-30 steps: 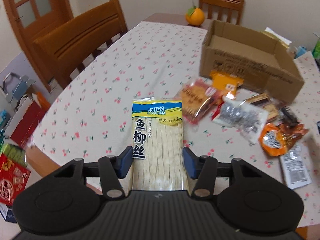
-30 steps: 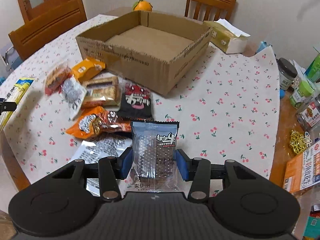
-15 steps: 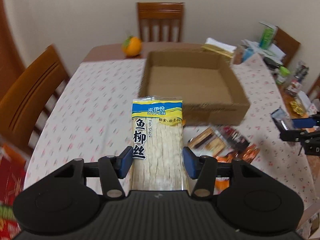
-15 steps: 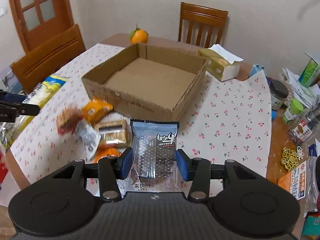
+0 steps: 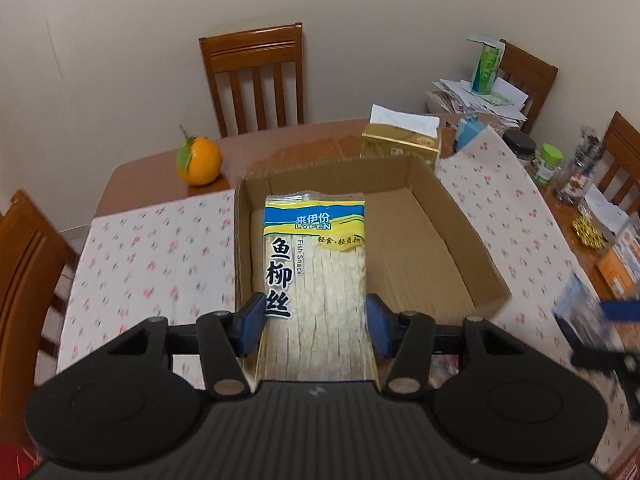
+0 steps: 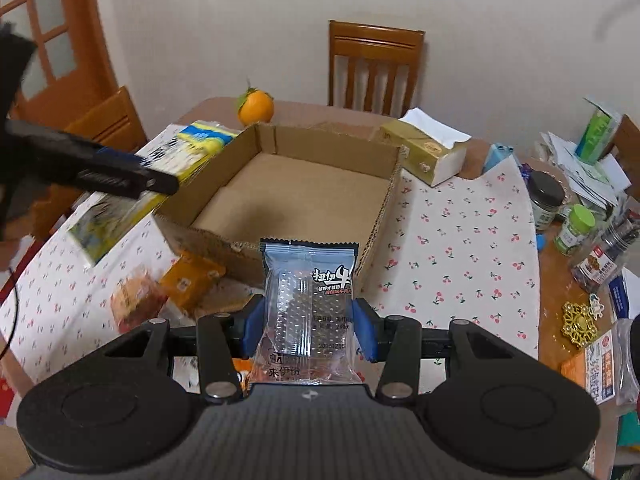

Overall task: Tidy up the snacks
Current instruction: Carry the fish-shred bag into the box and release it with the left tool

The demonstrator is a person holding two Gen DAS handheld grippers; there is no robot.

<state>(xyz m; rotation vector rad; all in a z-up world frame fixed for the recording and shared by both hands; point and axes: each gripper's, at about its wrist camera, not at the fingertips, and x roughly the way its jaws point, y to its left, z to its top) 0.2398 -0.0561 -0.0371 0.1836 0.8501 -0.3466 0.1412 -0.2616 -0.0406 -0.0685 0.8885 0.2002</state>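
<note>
The left gripper (image 5: 315, 322) pinches the long yellow-and-blue fish-snack packet (image 5: 316, 276) above the open brown cardboard box (image 5: 448, 256), probably for dropping; the right gripper (image 6: 308, 330) clamps a clear blue-topped snack pouch (image 6: 310, 300) short of the box, waiting.

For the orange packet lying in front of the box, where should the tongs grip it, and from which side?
Judging by its pose, come from above: the orange packet lies flat on the tablecloth. Grip across its narrower width, entering from its open left; the cardboard box crowds its far side.
</note>
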